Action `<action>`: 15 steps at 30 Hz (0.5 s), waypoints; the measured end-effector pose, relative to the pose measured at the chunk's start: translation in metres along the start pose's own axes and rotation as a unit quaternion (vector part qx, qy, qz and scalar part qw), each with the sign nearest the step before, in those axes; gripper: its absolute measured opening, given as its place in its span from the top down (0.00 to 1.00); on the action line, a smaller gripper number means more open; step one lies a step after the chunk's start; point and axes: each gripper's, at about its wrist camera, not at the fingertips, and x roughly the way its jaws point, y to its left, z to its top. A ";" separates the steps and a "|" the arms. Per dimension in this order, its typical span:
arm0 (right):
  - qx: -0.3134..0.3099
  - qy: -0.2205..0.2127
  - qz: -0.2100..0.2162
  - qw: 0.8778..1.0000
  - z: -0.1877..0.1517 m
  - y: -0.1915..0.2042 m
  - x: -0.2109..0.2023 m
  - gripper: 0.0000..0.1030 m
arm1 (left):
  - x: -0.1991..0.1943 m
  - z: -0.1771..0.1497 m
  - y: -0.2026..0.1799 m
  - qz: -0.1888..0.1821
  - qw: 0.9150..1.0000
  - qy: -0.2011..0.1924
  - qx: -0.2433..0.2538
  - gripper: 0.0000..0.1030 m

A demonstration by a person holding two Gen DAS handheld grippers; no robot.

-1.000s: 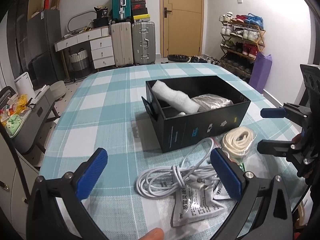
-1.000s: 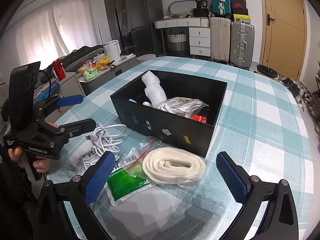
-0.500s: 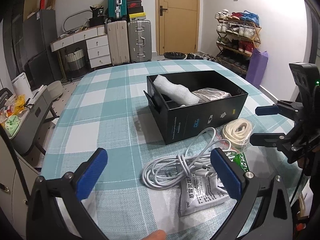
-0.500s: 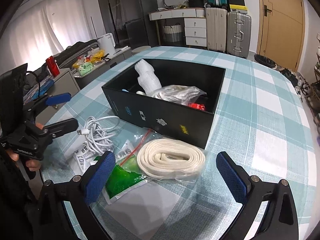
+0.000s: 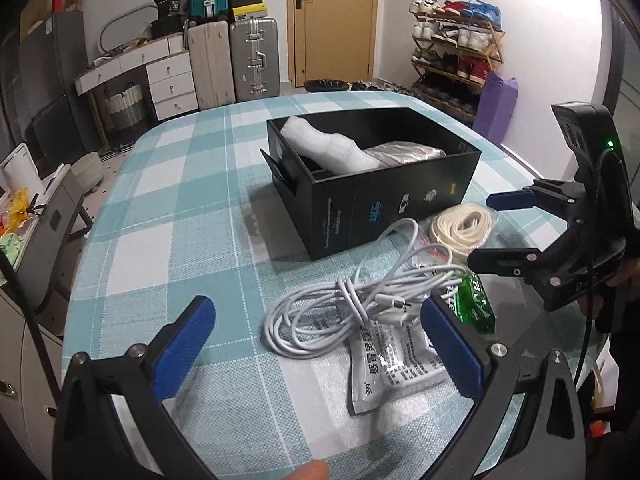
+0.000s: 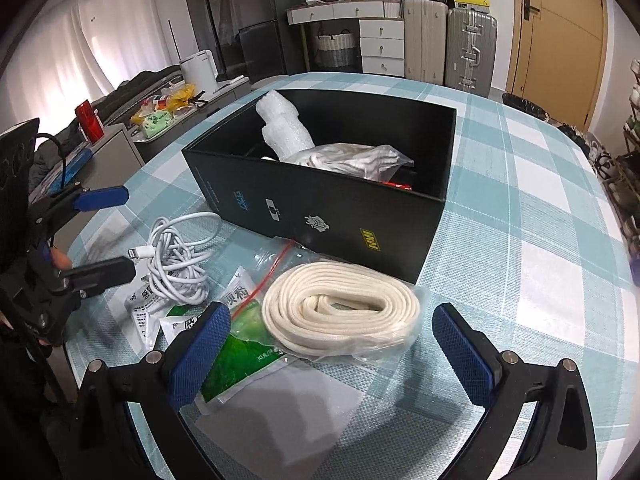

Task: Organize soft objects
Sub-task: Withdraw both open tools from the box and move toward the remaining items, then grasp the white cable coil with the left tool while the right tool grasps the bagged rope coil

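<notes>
Claws both stayed wide open and empty while pulling back slightly from the black cardboard box (image 6: 320,216): left claw (image 5: 320,344) over the white coiled cable (image 5: 352,300), right claw (image 6: 332,344) over the bagged cream rope coil (image 6: 340,312), both items unpicked on the checked surface (image 5: 180,220).

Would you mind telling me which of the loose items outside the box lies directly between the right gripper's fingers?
The bagged cream rope coil; the white cable and sachets lie further left of the right gripper.
</notes>
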 end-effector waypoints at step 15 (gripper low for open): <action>0.002 0.006 -0.008 1.000 0.001 0.003 0.005 0.00 | 0.004 -0.003 -0.004 -0.008 1.000 0.014 0.013 0.00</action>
